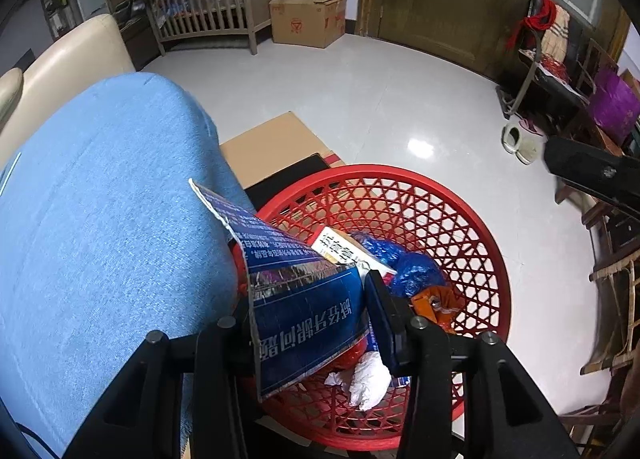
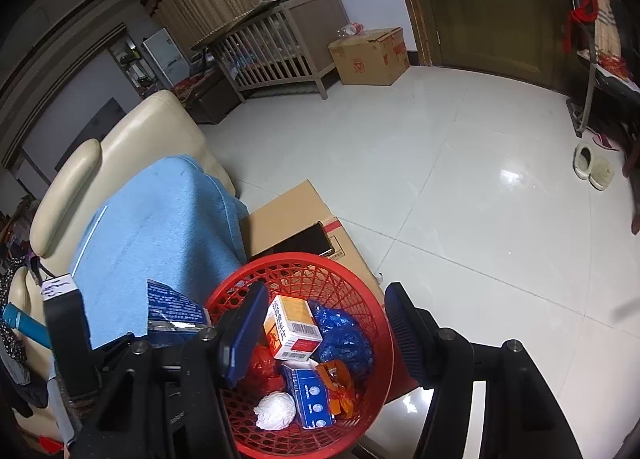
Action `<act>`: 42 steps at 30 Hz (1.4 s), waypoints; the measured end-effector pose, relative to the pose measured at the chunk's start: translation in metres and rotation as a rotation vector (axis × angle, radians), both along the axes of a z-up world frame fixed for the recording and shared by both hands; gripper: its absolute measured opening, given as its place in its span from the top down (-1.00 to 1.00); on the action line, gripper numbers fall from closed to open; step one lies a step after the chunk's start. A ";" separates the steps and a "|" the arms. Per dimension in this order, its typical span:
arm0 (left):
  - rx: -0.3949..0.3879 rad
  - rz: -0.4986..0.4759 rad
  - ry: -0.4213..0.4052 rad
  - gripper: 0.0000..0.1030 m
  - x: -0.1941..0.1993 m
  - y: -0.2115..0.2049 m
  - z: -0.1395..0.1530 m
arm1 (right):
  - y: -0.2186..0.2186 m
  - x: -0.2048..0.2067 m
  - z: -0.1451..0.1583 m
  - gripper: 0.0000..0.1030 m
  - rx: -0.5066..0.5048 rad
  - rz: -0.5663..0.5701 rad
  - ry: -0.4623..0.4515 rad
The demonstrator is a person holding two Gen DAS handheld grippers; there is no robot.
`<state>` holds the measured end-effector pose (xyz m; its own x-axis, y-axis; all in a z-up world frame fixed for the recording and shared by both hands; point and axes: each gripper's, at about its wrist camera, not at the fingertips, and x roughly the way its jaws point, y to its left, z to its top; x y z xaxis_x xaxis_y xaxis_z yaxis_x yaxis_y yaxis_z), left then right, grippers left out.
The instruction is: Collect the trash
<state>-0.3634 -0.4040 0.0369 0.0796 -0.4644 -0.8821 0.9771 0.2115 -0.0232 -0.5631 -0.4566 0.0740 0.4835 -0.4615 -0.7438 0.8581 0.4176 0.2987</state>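
On the pale tiled floor (image 2: 460, 187) of a living room, a cream sofa (image 2: 132, 139) draped with a blue blanket (image 1: 100, 219) stands at the left, with a slatted wooden crib (image 2: 276, 55) and a closed cardboard box (image 2: 370, 57) against the far wall beside a wooden door (image 2: 492, 7). Just beside the sofa lies a flattened cardboard sheet (image 2: 288, 215), on which rests the red mesh basket (image 1: 460, 227); the blanket's edge overhangs close to the basket's left rim. A pair of slippers (image 2: 592, 167) sits well apart, near the right wall. Inside the basket lie a crumpled blue plastic bag (image 2: 344, 335), a white-and-orange medicine box (image 2: 294, 327), a smaller blue box (image 2: 310, 399), red plastic (image 2: 264, 367), an orange wrapper (image 2: 334, 379) and a ball of white tissue (image 2: 276, 411). The left gripper (image 1: 312, 323) is closed on a blue printed carton piece (image 1: 296, 287), flattened and torn along its upper edge, held tilted over the basket's left rim and hiding part of the contents from the left wrist camera. The right gripper (image 2: 324, 331) hovers above the basket with its fingers spread wide and nothing between them; its left finger (image 2: 244, 331) screens the basket's near-left wall.
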 end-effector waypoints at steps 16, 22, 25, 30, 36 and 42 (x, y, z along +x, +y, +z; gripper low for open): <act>-0.004 -0.004 -0.006 -0.40 0.000 0.002 0.005 | 0.005 0.006 0.016 -0.25 -0.037 -0.011 -0.019; -0.081 0.025 0.009 -0.40 0.011 0.018 0.030 | 0.016 0.017 0.025 -0.25 -0.074 -0.011 -0.004; -0.125 0.047 0.011 -0.41 0.018 0.028 0.045 | 0.025 0.023 0.029 -0.27 -0.101 -0.013 0.012; -0.186 0.086 0.009 -0.46 0.032 0.050 0.066 | 0.041 0.031 0.029 -0.33 -0.132 -0.024 0.044; -0.238 0.147 -0.009 -0.55 0.051 0.079 0.080 | 0.064 0.044 0.025 -0.33 -0.159 -0.014 0.085; -0.262 0.200 -0.047 -0.59 0.065 0.098 0.082 | 0.089 0.055 0.020 -0.33 -0.173 0.009 0.114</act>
